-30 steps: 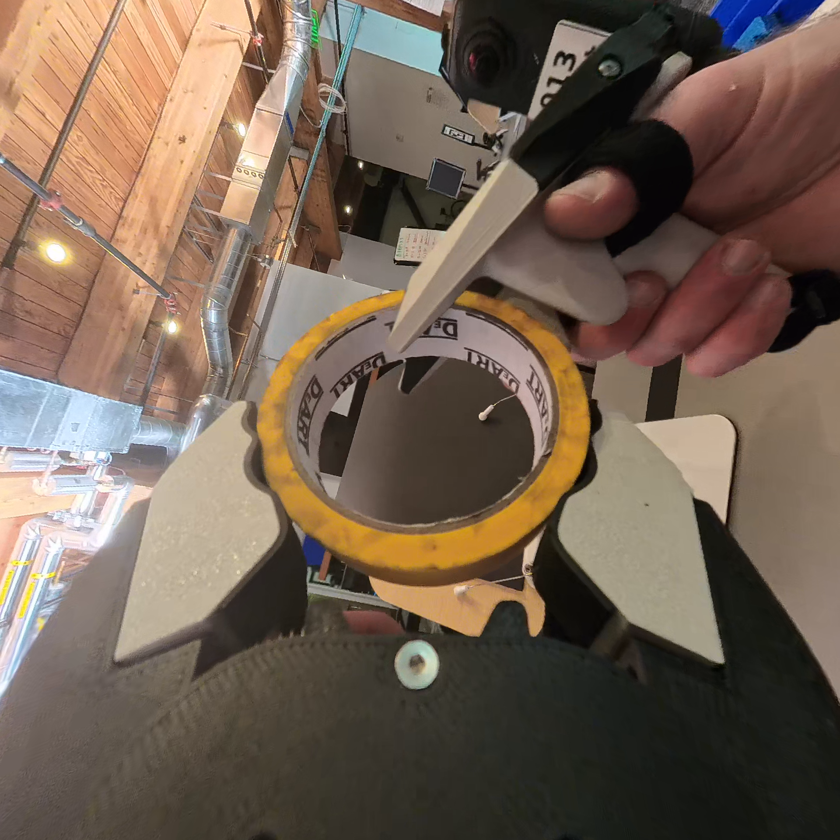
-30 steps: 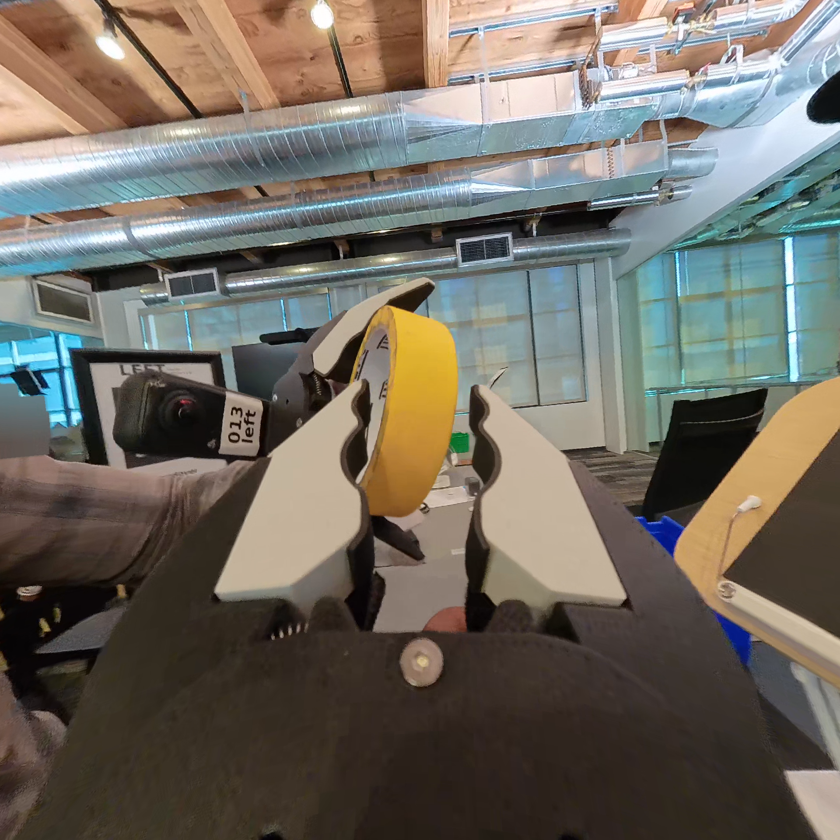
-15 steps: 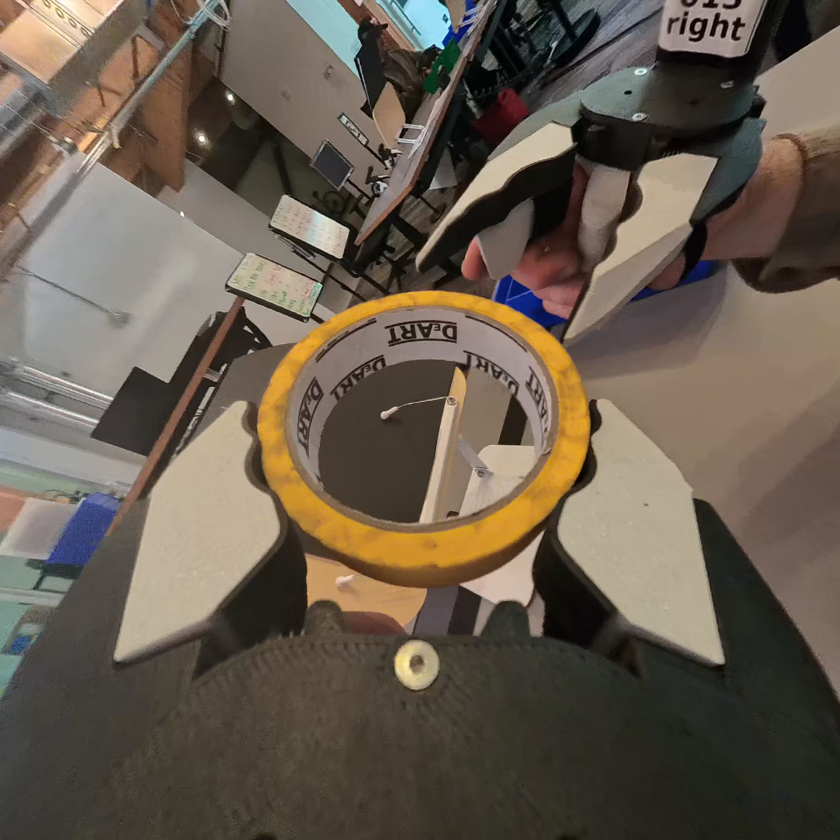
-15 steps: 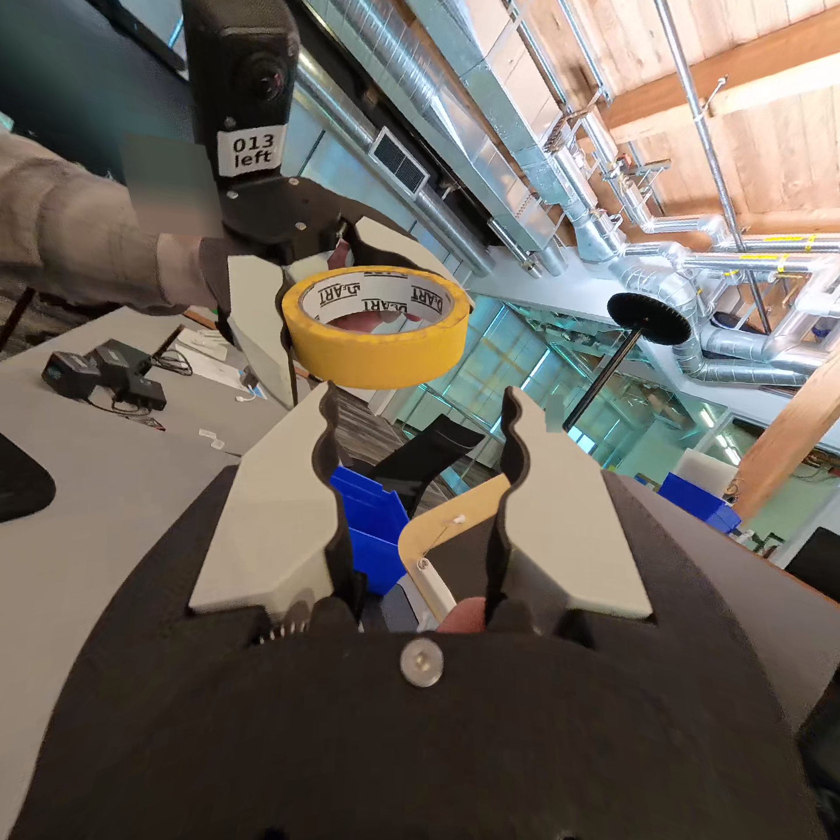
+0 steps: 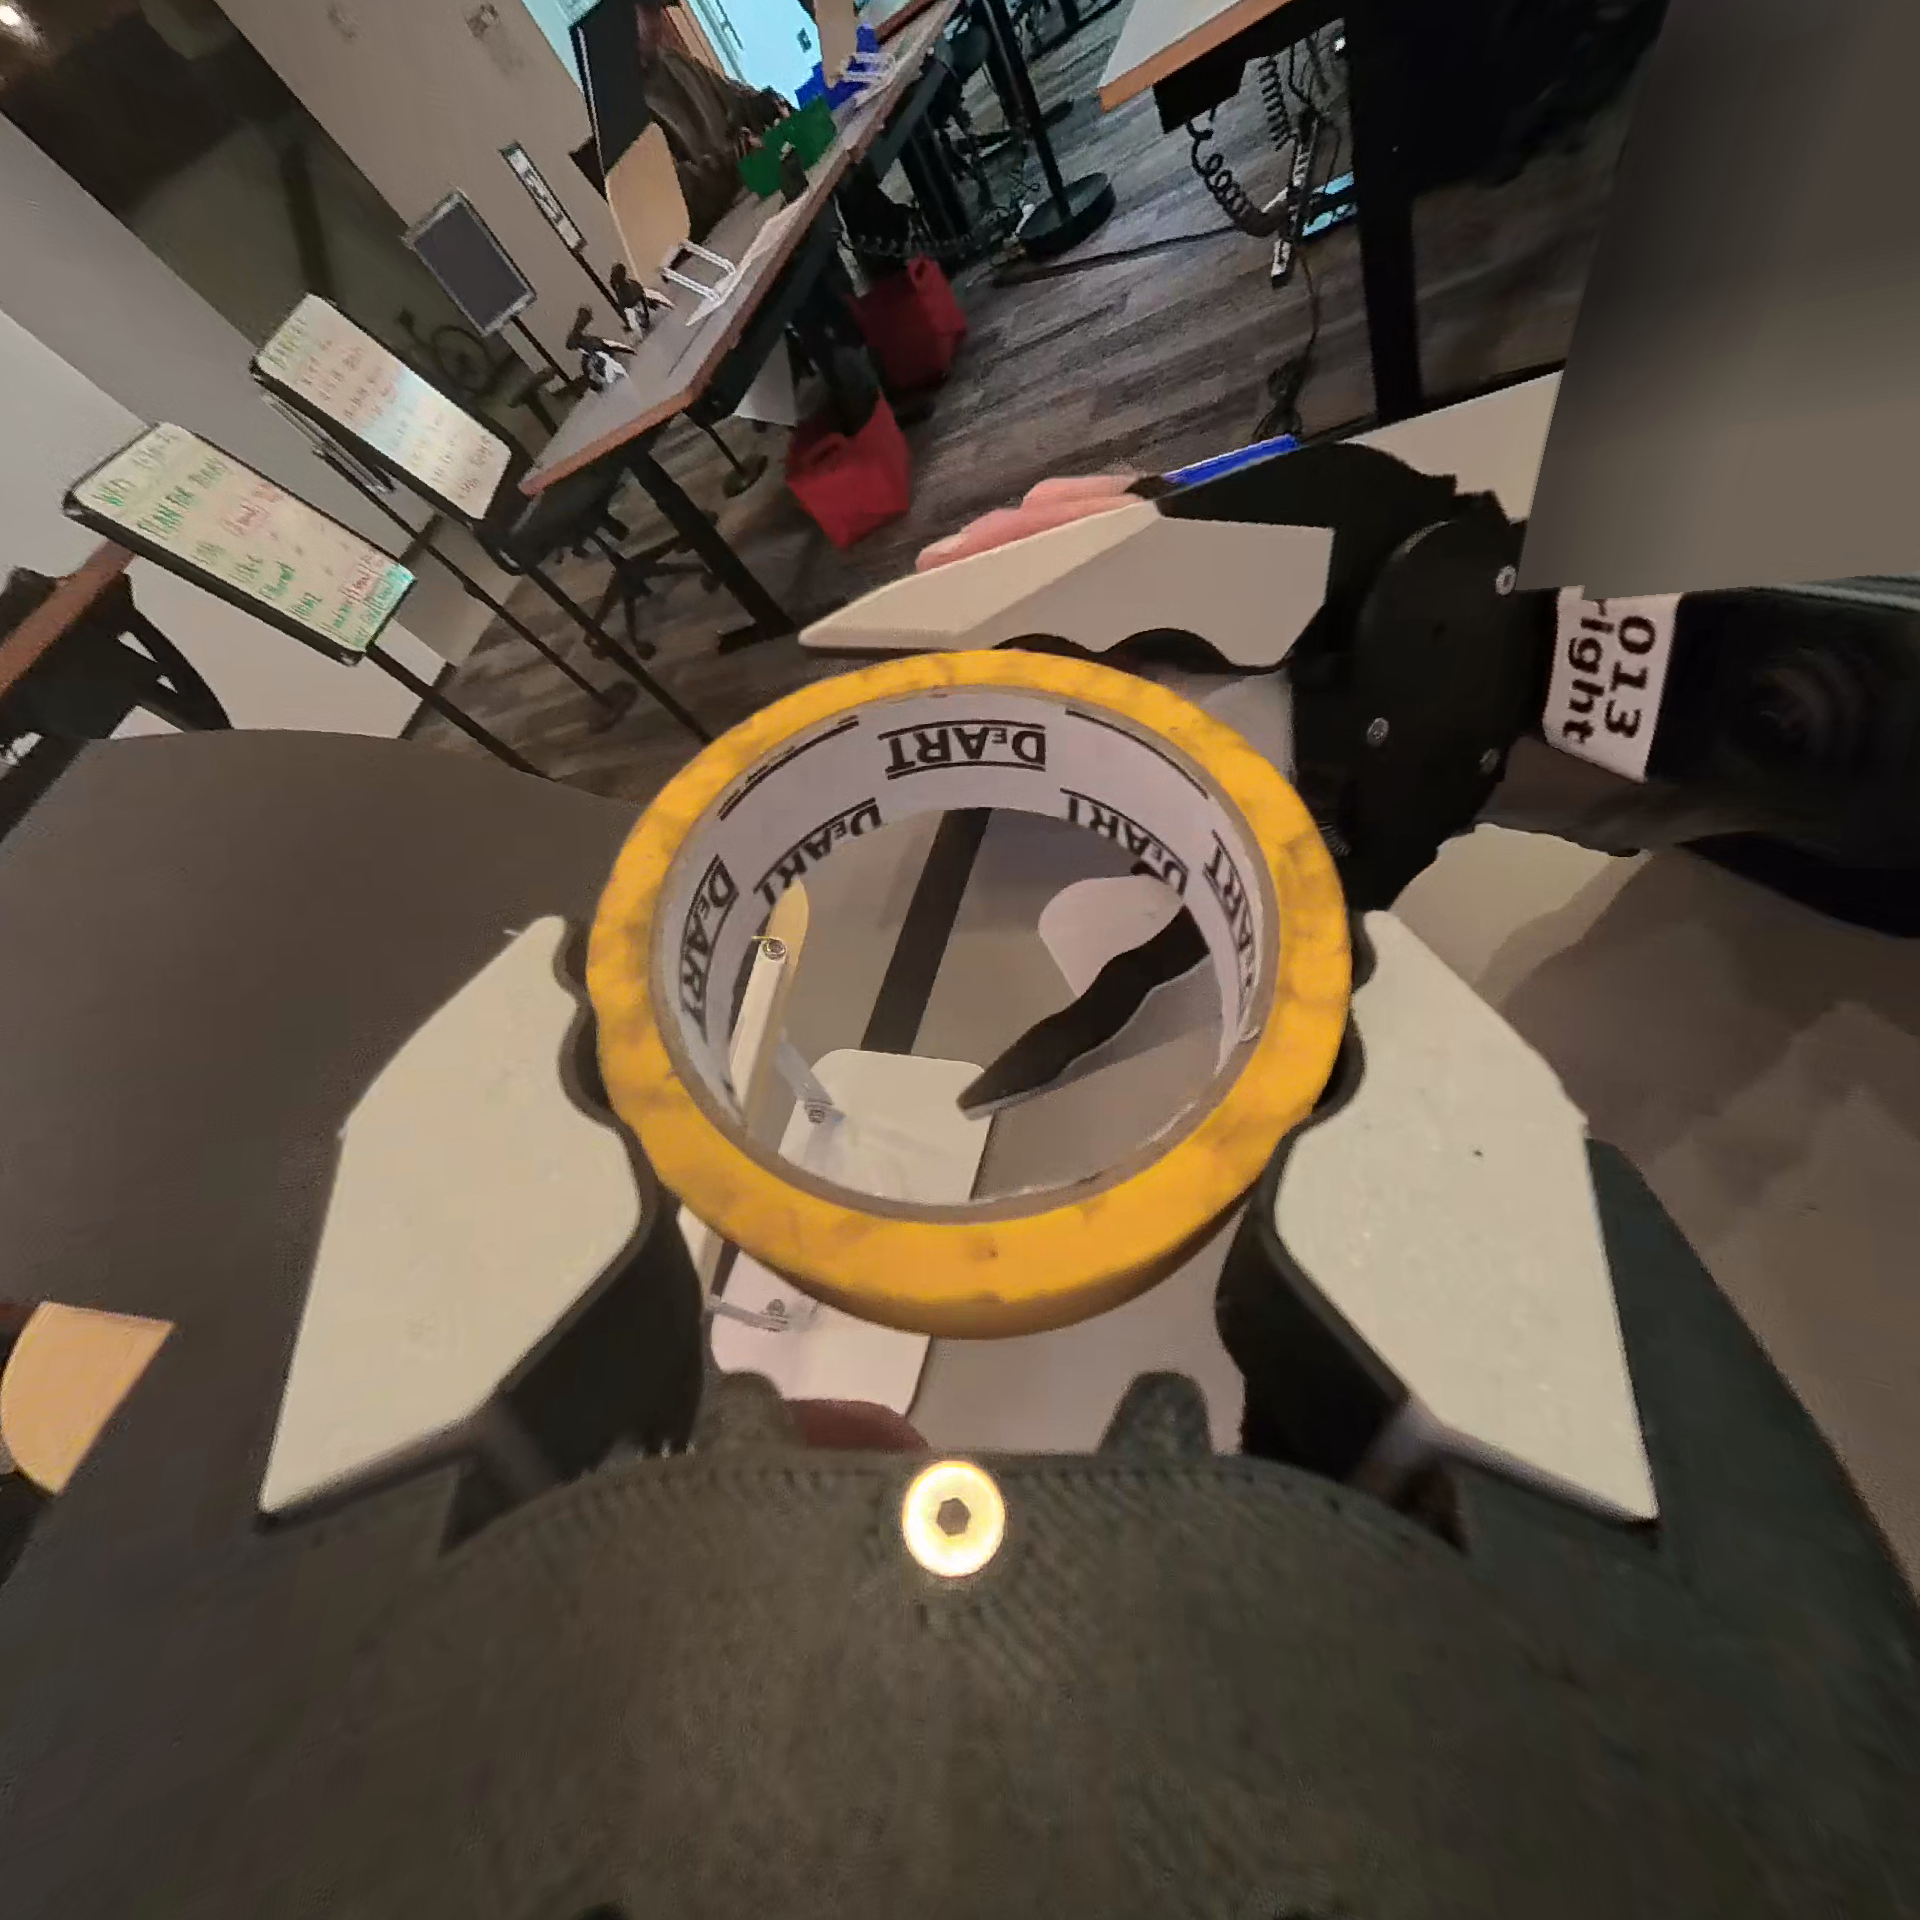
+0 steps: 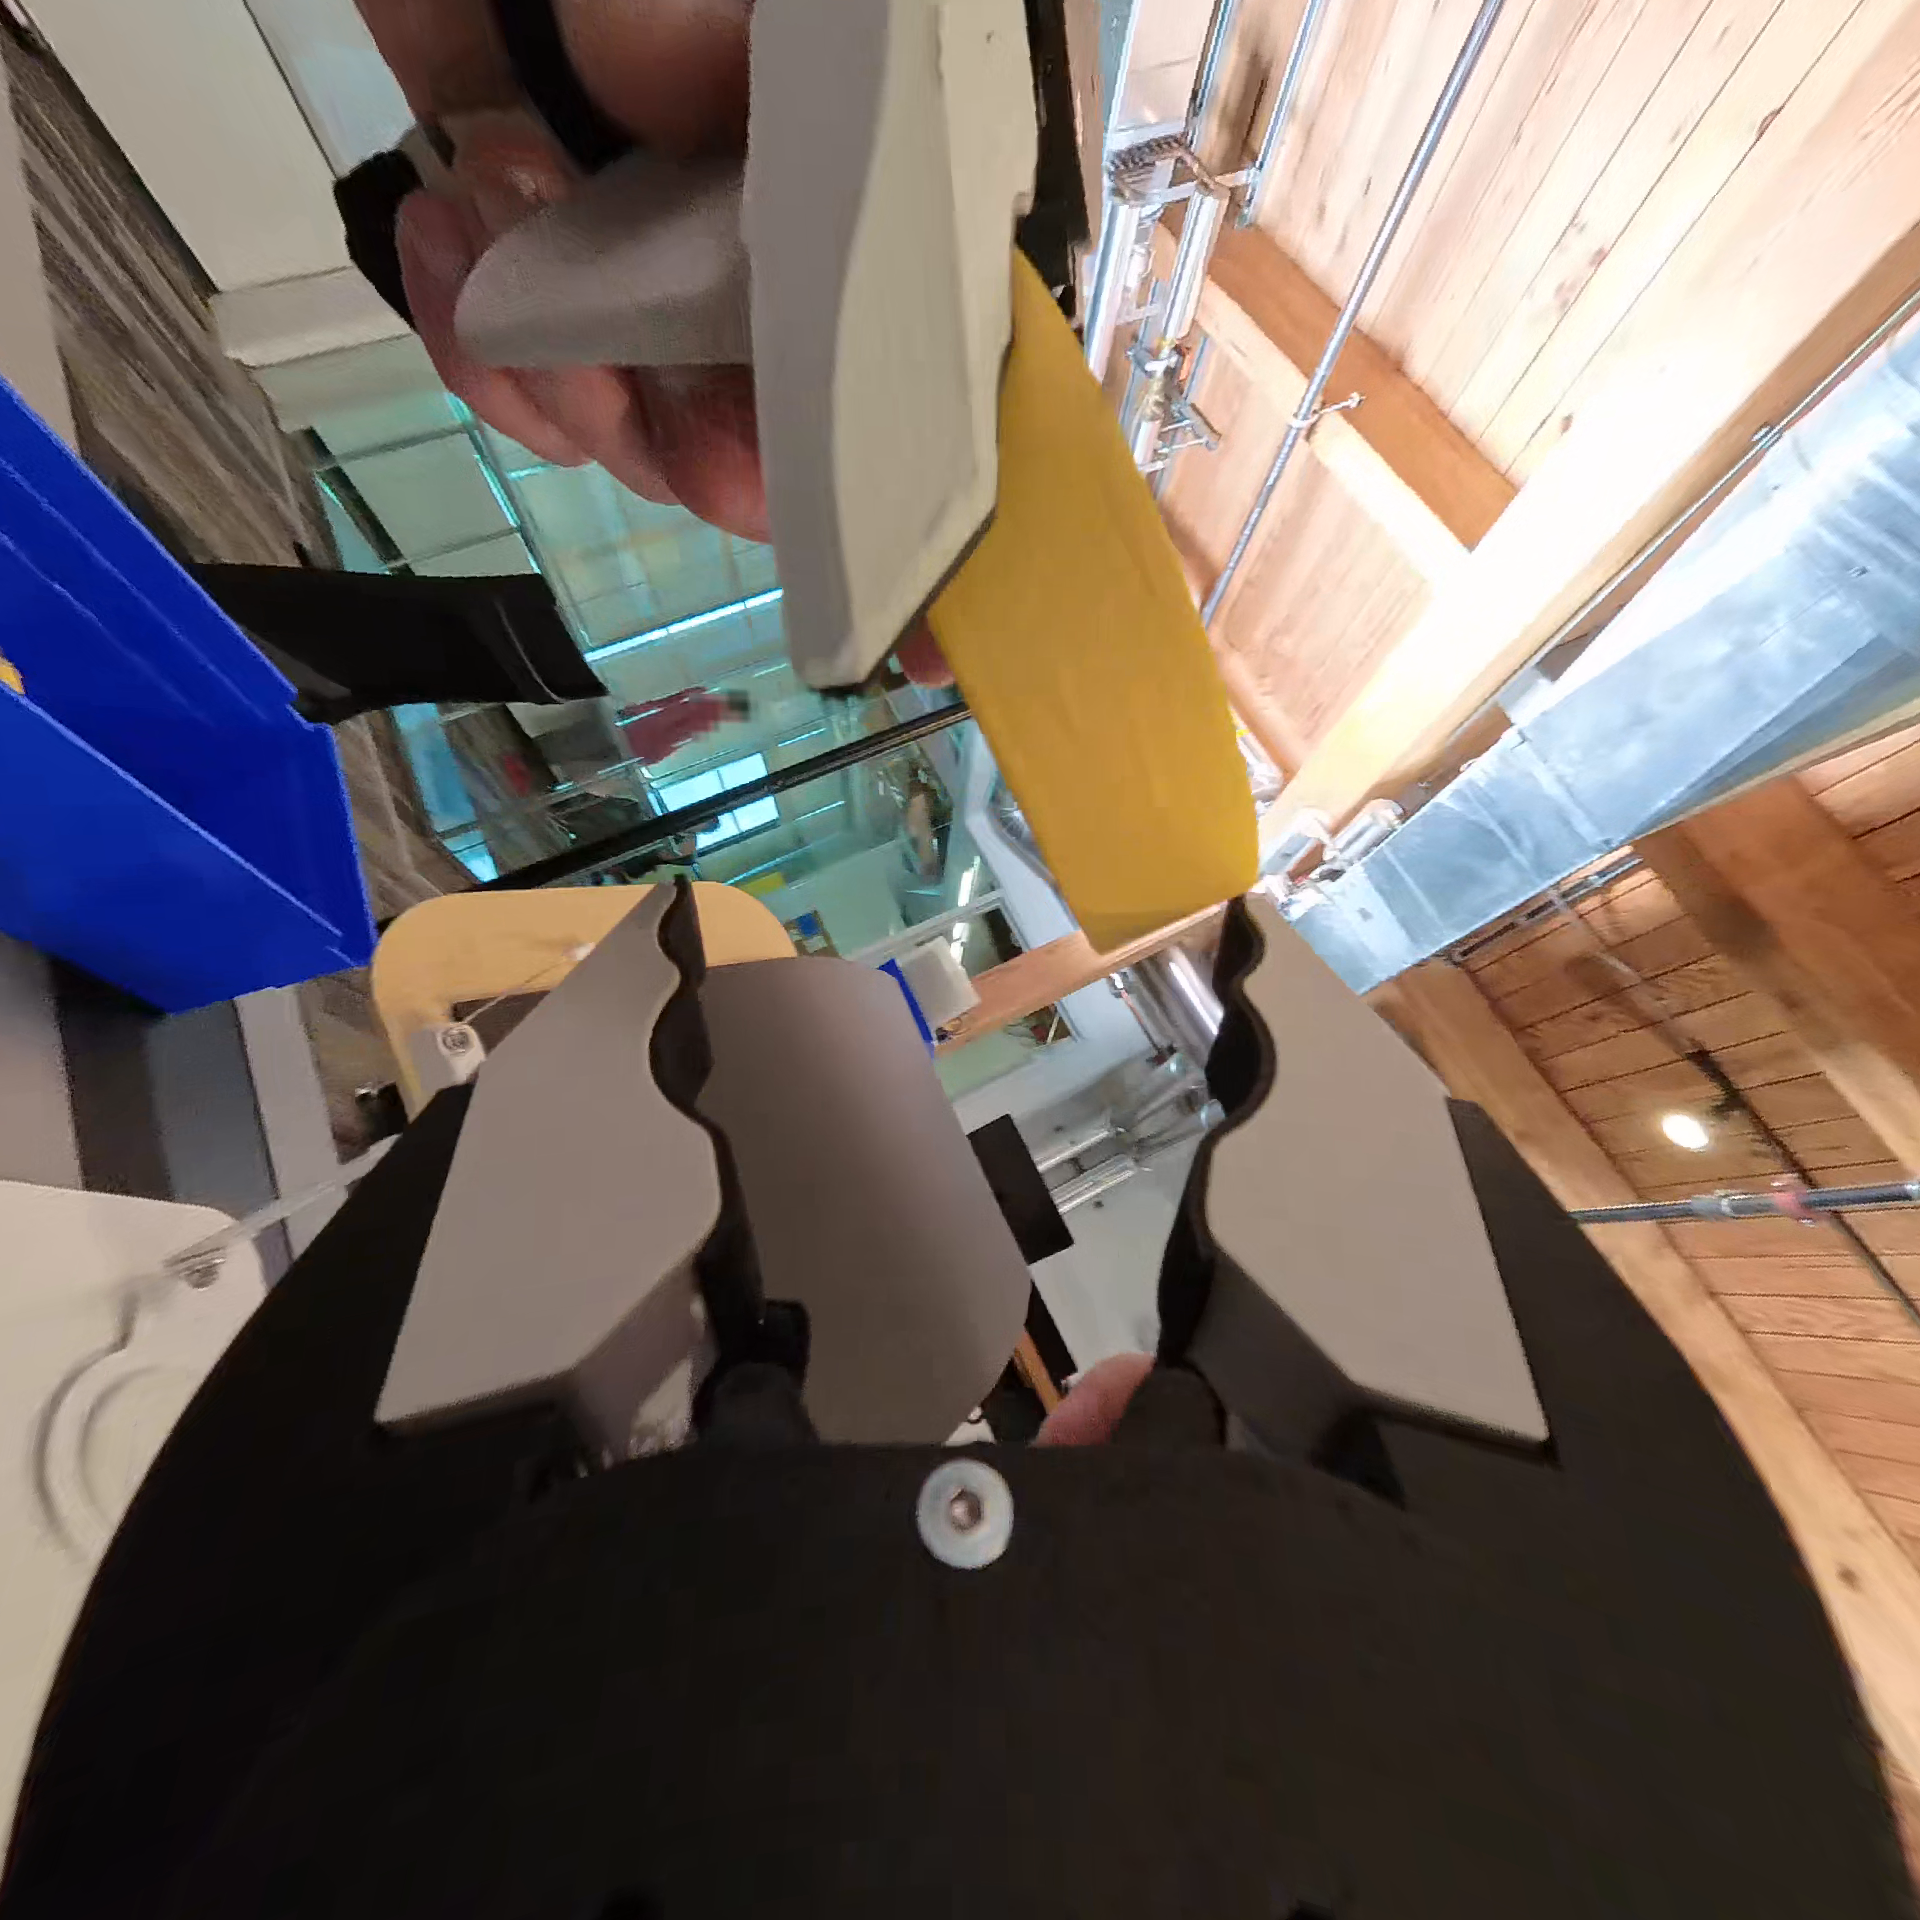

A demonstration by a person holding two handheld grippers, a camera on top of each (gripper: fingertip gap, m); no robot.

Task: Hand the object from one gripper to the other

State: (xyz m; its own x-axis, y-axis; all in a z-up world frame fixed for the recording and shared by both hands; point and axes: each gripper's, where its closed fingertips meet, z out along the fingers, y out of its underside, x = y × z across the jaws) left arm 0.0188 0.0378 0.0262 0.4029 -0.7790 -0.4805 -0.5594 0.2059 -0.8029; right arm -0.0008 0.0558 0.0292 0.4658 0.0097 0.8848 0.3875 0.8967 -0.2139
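A yellow tape roll [image 5: 966, 1247] with a white printed core is clamped across its width between my left gripper's [image 5: 961, 935] two grey fingers. My right gripper comes in from the right. One of its fingers [image 5: 1039, 582] lies just beyond the roll's far rim, and the other shows through the roll's hole. In the right wrist view my right gripper [image 6: 956, 925] is open and empty. The roll [image 6: 1091, 623] hangs just past its right fingertip, held by a left gripper finger [image 6: 873, 364] with a hand behind it.
A grey tabletop [image 5: 208, 935] lies below, with a white board [image 5: 883, 1132] seen through the roll. Desks [image 5: 727, 312] and whiteboards [image 5: 239, 540] stand beyond. A blue bin [image 6: 156, 779] is at the left. Wooden ceiling and a metal duct [image 6: 1662, 727] are at the right. The grippers are tip to tip, or close to it.
Both grippers have turned and closed in. The right gripper now reaches in from the right with its fingers on either side of the roll's far rim. The left gripper still holds the roll.
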